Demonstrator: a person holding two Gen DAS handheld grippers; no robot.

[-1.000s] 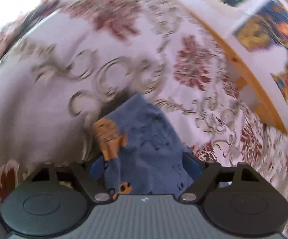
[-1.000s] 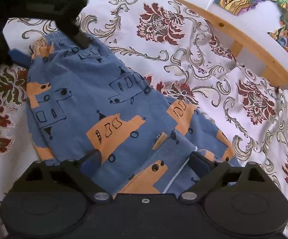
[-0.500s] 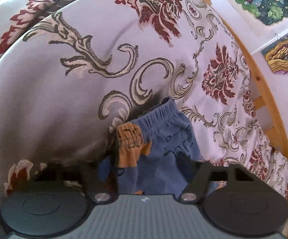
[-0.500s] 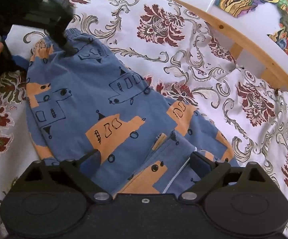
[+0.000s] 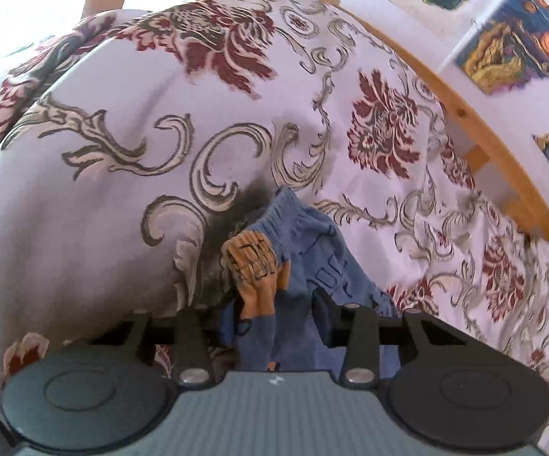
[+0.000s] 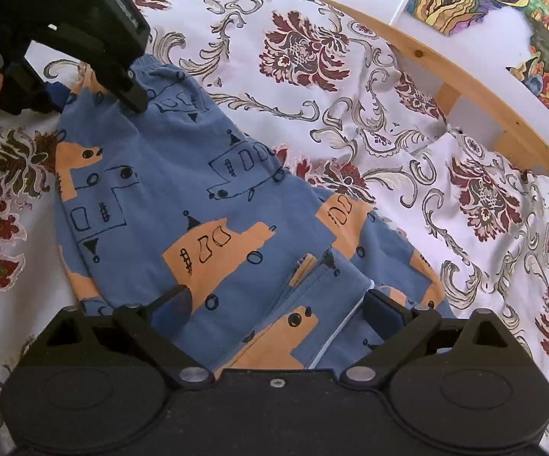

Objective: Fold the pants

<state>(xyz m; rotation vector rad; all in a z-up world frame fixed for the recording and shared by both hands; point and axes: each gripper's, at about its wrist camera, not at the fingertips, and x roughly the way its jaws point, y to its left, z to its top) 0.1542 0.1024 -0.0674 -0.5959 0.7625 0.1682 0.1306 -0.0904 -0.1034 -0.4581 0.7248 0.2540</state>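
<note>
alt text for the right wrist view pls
Blue pants with orange house prints lie on a floral bedspread; the right gripper straddles the leg end, jaws open, while the left gripper pinches the waistband.

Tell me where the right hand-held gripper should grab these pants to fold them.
Probably take the leg cuffs on the pants, coming in low from the near edge. They lie bunched between the open right hand-held gripper, opposite the waistband that the left hand-held gripper is pinching.
</note>
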